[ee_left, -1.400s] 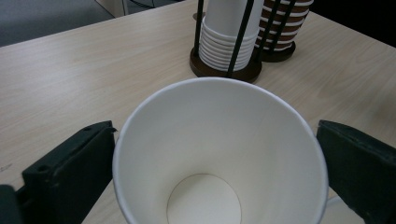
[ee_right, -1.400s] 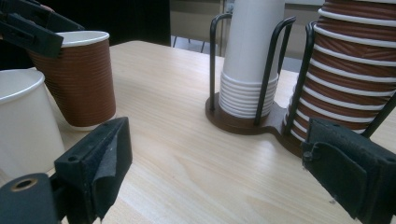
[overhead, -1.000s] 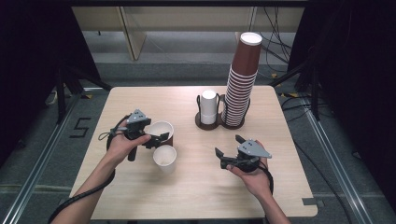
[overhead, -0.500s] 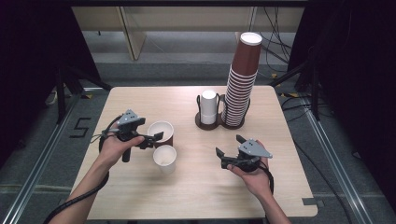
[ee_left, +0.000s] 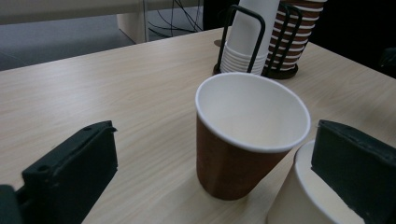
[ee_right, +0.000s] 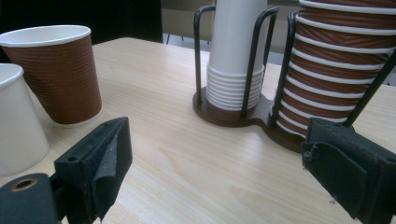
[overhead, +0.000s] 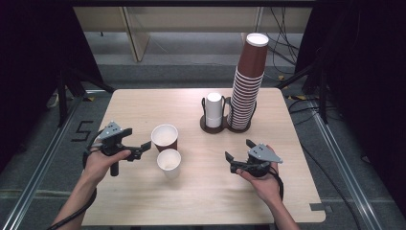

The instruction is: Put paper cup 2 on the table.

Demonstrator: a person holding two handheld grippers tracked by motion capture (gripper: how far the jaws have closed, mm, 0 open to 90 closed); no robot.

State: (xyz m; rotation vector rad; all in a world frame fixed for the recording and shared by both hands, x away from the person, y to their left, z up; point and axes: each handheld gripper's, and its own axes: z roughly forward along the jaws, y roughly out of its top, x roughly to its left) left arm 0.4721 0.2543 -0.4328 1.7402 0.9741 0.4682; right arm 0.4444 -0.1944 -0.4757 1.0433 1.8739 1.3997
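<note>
Between the left jaws: the brown cup stands upright on the table, framed by the left gripper, whose jaws are spread wide and touch nothing.
Left side, nearer: the white cup sits just beside the brown cup, toward the person, partly behind one left jaw in the left gripper view.
Right hand: the right gripper hovers low over bare wood, jaws apart and empty, pointing toward the cup rack.
Rack: a short white stack and a tall brown stack stand at the far edge.
Step in hand: judged as the pause after two cups are set down.
Next move: probably the right gripper reaches to the rack for another cup, closing gently on one rim only.
</note>
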